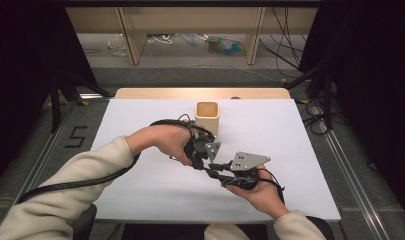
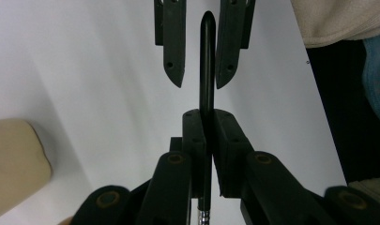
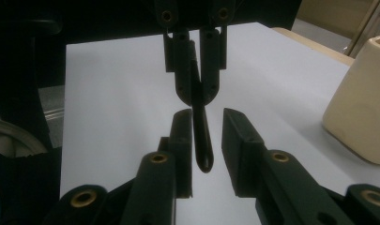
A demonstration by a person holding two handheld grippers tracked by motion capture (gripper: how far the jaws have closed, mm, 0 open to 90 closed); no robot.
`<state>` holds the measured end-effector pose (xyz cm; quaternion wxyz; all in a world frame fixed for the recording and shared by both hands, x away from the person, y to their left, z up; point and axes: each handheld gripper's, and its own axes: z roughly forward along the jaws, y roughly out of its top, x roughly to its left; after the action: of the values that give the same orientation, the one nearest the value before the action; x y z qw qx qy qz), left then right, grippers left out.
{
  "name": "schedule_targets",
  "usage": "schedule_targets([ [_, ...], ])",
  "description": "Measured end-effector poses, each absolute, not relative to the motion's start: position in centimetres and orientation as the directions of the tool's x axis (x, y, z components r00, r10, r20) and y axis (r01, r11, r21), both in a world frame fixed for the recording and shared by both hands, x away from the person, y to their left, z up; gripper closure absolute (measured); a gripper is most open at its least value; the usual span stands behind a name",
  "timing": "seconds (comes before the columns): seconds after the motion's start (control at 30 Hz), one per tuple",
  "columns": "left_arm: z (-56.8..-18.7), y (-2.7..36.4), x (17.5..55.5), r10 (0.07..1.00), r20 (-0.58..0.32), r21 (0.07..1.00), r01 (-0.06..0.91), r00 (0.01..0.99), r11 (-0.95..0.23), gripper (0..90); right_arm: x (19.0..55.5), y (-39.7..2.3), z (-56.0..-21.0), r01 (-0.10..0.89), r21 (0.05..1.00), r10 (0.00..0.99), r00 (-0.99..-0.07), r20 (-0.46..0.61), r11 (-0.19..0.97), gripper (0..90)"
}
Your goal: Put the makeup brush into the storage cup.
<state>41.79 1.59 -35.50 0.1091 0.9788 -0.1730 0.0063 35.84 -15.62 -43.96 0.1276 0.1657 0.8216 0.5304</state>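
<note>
White sheeting covers the worktop (image 1: 140,195), with dark floor and cables beyond it. A cream cup (image 1: 207,116) stands open-mouthed toward the far side, just behind the two hands.

The left gripper (image 2: 200,115) has its fingers clenched on a black pen (image 2: 207,56). The pen is held above the worktop, in front of the cup, with its capped end pointing toward the right gripper (image 3: 204,123). In the right gripper view, that end lies between the right fingers (image 3: 237,136), which are released: a gap shows on each side, wider on one side than the other.

The step in hand is judged to be a grasp of the capped end by the right gripper, either to pull the cap off or to take the pen over.

For a good grasp:
- The pen should sit midway between the right fingers before they close. It now lies nearer one finger, so closing as it stands would push the pen sideways.
- Both grippers should be kept on one line, so that any pull runs along the pen's length.
- The left grip should stay firm until the right fingers have fully seated.
- The right fingers should take hold well back from the tip, where the barrel is thickest, to avoid slipping off the taper.

Whether the cap is a separate piece cannot be told.
</note>
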Motion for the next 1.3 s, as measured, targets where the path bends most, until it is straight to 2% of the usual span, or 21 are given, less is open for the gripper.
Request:
schedule_targets([
  [0.2,-35.6,1.7,41.9,-0.337,0.051,0.212,-0.34,0.94,-0.916,83.9,35.8,-15.4,-44.1,0.128,0.916,0.406,-0.913,-0.041,0.38,82.5],
  [0.5,-35.6,1.7,41.8,-0.349,0.054,0.206,-0.352,0.936,-0.913,83.8,35.7,-15.2,-44.0,0.109,0.911,0.396,-0.916,-0.063,0.397,84.1],
  [0.63,-35.6,1.9,41.9,-0.329,0.067,0.231,-0.335,0.942,-0.913,82.4,35.7,-15.4,-43.9,0.103,0.908,0.398,-0.914,-0.074,0.406,84.3],
  [0.73,-35.6,2.1,42.0,-0.31,0.091,0.251,-0.323,0.946,-0.913,75.4,35.6,-15.5,-43.7,0.102,0.906,0.4,-0.913,-0.079,0.411,84.4],
  [0.93,-35.4,3.6,42.0,-0.25,0.164,0.361,-0.294,0.954,-0.885,54.4,35.7,-15.6,-43.9,0.106,0.911,0.421,-0.904,-0.079,0.399,84.4],
  [1.2,-35.3,6.8,42.0,-0.155,0.224,0.484,-0.248,0.962,-0.839,36.6,35.8,-16.0,-43.7,0.115,0.916,0.442,-0.894,-0.074,0.385,84.4],
  [1.3,-35.3,8.1,42.1,-0.108,0.232,0.537,-0.219,0.967,-0.815,34.4,35.8,-16.3,-43.6,0.121,0.913,0.442,-0.894,-0.07,0.389,84.4],
])
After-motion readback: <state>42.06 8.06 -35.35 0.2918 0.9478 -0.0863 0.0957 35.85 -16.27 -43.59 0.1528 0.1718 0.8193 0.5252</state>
